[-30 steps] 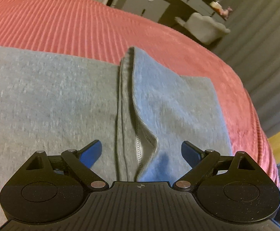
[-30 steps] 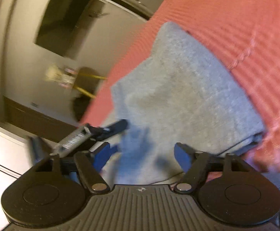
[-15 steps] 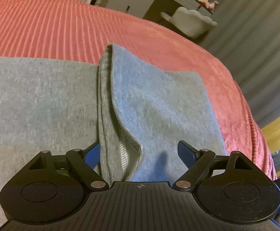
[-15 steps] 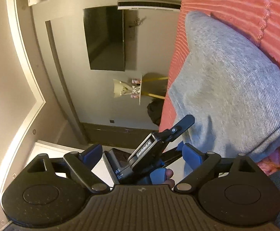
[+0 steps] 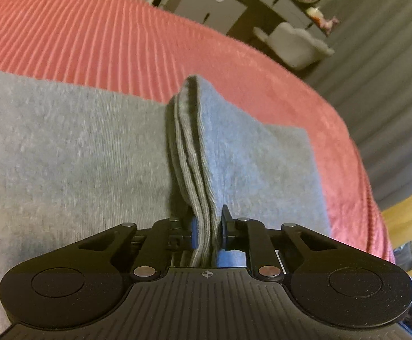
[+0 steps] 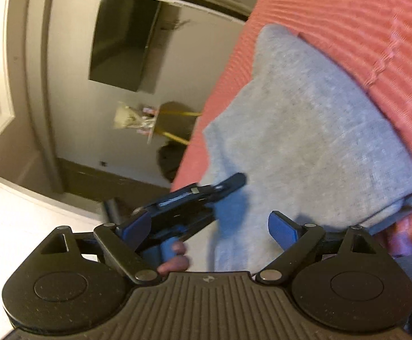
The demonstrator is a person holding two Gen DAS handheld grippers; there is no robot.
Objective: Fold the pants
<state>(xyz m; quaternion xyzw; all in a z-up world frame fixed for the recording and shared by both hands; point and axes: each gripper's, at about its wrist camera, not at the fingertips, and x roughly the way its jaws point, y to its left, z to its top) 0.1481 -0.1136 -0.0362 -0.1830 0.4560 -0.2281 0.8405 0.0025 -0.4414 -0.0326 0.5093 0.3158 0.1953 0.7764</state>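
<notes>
Your left gripper (image 5: 207, 231) has just been closing, and now its fingers (image 5: 193, 232) clench the ribbed hem (image 5: 190, 153) of the grey pants (image 5: 64, 155). The hem stands up between the two pads as a thin ridge that runs away from you. On both sides of this ridge the pants lie flat on the red bed (image 5: 92, 34), a wide part to the left and a smaller part to the right.

Your right gripper (image 6: 210, 228) is released; its blue fingers (image 6: 281, 226) stand wide apart and nothing is between them. They hover just over the near edge of the pants (image 6: 305, 127). In this view your left gripper (image 6: 194, 198) is seen from the side, resting on the cloth, with your fingertips (image 6: 174, 260) on its handle. The pants lie here folded in layers near the bed (image 6: 347, 14) edge.
</notes>
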